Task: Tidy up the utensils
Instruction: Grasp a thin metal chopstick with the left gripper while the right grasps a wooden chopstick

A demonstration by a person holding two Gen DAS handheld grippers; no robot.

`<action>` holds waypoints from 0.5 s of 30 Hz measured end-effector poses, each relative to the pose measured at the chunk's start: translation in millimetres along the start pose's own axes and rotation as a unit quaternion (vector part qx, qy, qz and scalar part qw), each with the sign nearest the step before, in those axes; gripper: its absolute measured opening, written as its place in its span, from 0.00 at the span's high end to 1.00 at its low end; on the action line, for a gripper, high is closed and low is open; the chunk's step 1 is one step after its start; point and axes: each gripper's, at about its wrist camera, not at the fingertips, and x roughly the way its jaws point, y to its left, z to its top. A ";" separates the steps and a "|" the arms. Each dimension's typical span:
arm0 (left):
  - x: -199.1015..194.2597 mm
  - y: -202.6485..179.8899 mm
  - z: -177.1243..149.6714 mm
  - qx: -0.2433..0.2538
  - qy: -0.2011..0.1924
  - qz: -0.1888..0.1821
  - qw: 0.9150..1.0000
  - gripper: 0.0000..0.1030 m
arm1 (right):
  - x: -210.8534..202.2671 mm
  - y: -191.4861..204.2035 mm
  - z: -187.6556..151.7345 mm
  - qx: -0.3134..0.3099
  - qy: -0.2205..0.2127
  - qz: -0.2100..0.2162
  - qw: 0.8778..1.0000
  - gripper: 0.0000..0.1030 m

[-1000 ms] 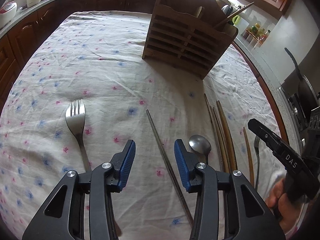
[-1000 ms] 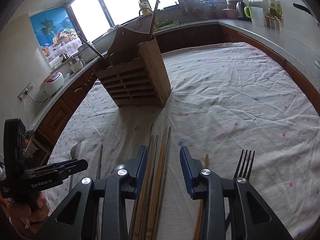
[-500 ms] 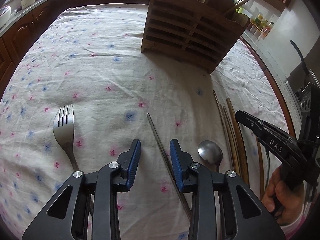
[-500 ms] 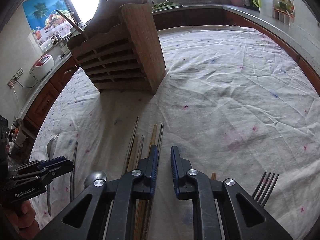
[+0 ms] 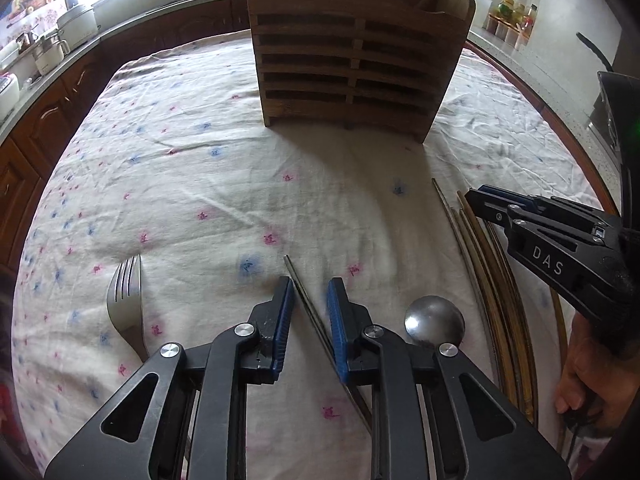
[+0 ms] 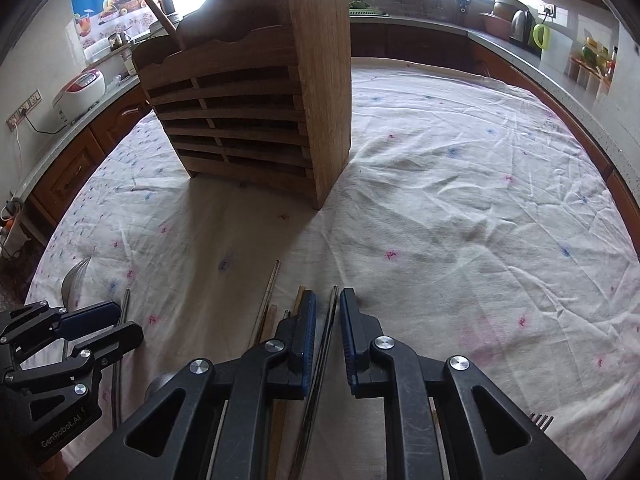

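Blue-padded left gripper (image 5: 310, 292) is closing around a thin metal chopstick (image 5: 308, 304), not pinching; the right gripper (image 6: 328, 308) pinches another thin metal chopstick (image 6: 326, 336).

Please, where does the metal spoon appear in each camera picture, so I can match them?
Left wrist: the spoon lies low and right of centre, its bowl beside the left gripper.
Right wrist: only a dark sliver, low left.
Shared landmark: the wooden rack.

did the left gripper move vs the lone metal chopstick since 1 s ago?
Yes. The left gripper has shifted right across the tablecloth, so the metal chopstick now lies between its closing jaws.
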 end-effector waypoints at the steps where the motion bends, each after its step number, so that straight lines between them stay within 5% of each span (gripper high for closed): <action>1: 0.1 2.2 0.1 -0.002 -0.001 -0.002 1.000 0.90 | -0.1 -1.5 0.2 0.003 0.000 -0.002 1.000 0.90; 15: -29.8 34.2 -3.8 -0.065 -0.012 -0.095 0.993 0.96 | -49.9 -13.7 -3.8 0.064 -0.047 0.061 0.995 0.96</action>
